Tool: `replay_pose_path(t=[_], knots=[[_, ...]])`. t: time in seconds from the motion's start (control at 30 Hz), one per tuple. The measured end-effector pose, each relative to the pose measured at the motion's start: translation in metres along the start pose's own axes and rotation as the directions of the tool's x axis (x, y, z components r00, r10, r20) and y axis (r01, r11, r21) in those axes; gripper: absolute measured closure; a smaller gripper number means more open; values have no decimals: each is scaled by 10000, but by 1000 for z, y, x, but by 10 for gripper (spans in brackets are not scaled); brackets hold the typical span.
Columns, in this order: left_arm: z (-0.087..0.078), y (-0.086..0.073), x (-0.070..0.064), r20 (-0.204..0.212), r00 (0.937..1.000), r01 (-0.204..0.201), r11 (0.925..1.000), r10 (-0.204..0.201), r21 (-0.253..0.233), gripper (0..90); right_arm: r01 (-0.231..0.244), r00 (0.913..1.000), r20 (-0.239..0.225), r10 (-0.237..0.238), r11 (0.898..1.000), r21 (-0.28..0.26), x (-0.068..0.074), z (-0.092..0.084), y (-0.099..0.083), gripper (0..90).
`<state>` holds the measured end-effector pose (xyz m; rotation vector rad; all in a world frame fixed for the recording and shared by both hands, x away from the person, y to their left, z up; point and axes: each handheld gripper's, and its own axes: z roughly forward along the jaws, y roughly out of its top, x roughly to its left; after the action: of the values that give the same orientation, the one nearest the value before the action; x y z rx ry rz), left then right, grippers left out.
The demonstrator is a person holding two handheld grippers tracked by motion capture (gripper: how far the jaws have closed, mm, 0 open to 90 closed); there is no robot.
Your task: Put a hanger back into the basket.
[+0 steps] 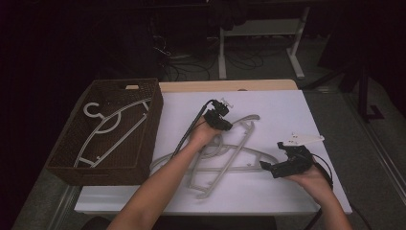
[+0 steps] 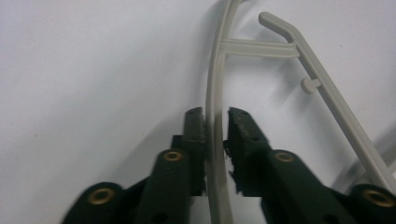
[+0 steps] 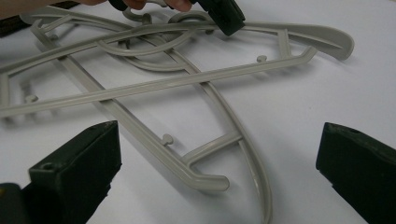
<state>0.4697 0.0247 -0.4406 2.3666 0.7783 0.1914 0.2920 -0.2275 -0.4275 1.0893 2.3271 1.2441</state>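
Two grey plastic hangers lie crossed on the white table. My left gripper (image 1: 223, 125) (image 2: 216, 112) is shut on the curved arm of the upper hanger (image 1: 249, 120) (image 2: 215, 70), one pad on each side of it. That gripper's black jaw (image 3: 224, 14) also shows in the right gripper view, on the same hanger (image 3: 299, 35). My right gripper (image 1: 272, 155) (image 3: 219, 125) stands open at the right, holding nothing. Its jaws face the near end of the other hanger (image 1: 239, 152) (image 3: 187, 170), which lies flat in front of them.
A dark wicker basket (image 1: 152, 125) stands at the table's left, with another grey hanger (image 1: 110, 127) inside it. The table's wooden far edge (image 1: 230, 85) shows behind the white cover (image 1: 287, 110). Beyond are white table legs and floor cables.
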Motion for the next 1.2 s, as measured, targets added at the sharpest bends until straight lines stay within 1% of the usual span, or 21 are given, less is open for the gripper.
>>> replay_pose_path(t=[0.07, 0.17, 0.23, 0.3, 0.33, 0.4, 0.47, 0.53, 0.57, 0.63, 0.73, 0.8, 0.87, 0.93, 0.97, 1.03, 1.1, 1.2], knots=[[-5, -2, 1, -12, 10000, 7, 9999, -7, -117, 693, 32, 10000, 1, -32, 10000, 17, 0, 1, 0, 0], [-23, -9, 0, -125, 9998, 163, 9990, -168, -421, 571, 45, 10000, 0, -45, 10000, 63, 1, 1, 0, 0], [-38, -17, 0, -54, 9991, 427, 9973, -431, -602, 493, 43, 10000, 15, -43, 10000, 56, 1, 1, -1, 0], [-54, -28, 0, 74, 9977, 674, 9944, -670, -811, 444, 29, 10000, 50, -30, 10000, 80, 1, 1, -1, 0], [-62, -35, -1, 138, 9968, 792, 9928, -783, -899, 426, 9, 10000, 53, -9, 10000, 99, 1, 2, -2, 0], [-77, -49, -4, 156, 9961, 878, 9916, -867, -955, 397, 12, 10000, 73, -13, 9999, 133, 1, 2, -2, 0], [-90, -63, -9, 148, 9961, 879, 9918, -869, -933, 381, 11, 10000, 93, -12, 9999, 127, 2, 3, -2, 0], [-100, -79, -15, 197, 9967, 806, 9930, -792, -861, 377, -14, 9999, 105, 12, 9999, 144, 3, 4, -3, 0], [-103, -84, -16, 228, 9962, 859, 9924, -843, -883, 378, -15, 9999, 143, 12, 9999, 168, 3, 4, -3, 0], [-109, -97, -21, 415, 9948, 961, 9908, -925, -952, 377, -39, 9999, 162, 36, 9998, 185, 4, 5, -3, 0], [-114, -112, -27, 511, 9932, 1089, 9894, -1044, -964, 364, -107, 9997, 220, 103, 9997, 206, 5, 7, -5, 0], [-114, -118, -31, 595, 9921, 1162, 9885, -1108, -969, 366, -133, 9995, 283, 128, 9997, 183, 6, 7, -6, 0], [-111, -123, -34, 614, 9929, 1066, 9907, -1016, -848, 379, -263, 9992, 319, 258, 9995, 160, 7, 8, -7, 0], [-108, -127, -37, 783, 9914, 1109, 9908, -1048, -780, 405, -330, 9987, 393, 323, 9993, 165, 9, 8, -8, 0], [-107, -127, -39, 790, 9919, 1051, 9922, -997, -673, 407, -337, 9986, 408, 331, 9993, 135, 9, 8, -8, 0], [-103, -129, -42, 710, 9931, 968, 9944, -936, -430, 410, -376, 9985, 407, 374, 9993, 54, 10, 9, -8, 0], [-98, -130, -44, 510, 9947, 906, 9956, -893, -244, 417, -341, 9985, 431, 337, 9994, 85, 11, 10, -7, 0], [-94, -131, -45, 368, 9959, 834, 9965, -830, -87, 459, -202, 9990, 413, 195, 9997, 166, 11, 11, -8, 0]])
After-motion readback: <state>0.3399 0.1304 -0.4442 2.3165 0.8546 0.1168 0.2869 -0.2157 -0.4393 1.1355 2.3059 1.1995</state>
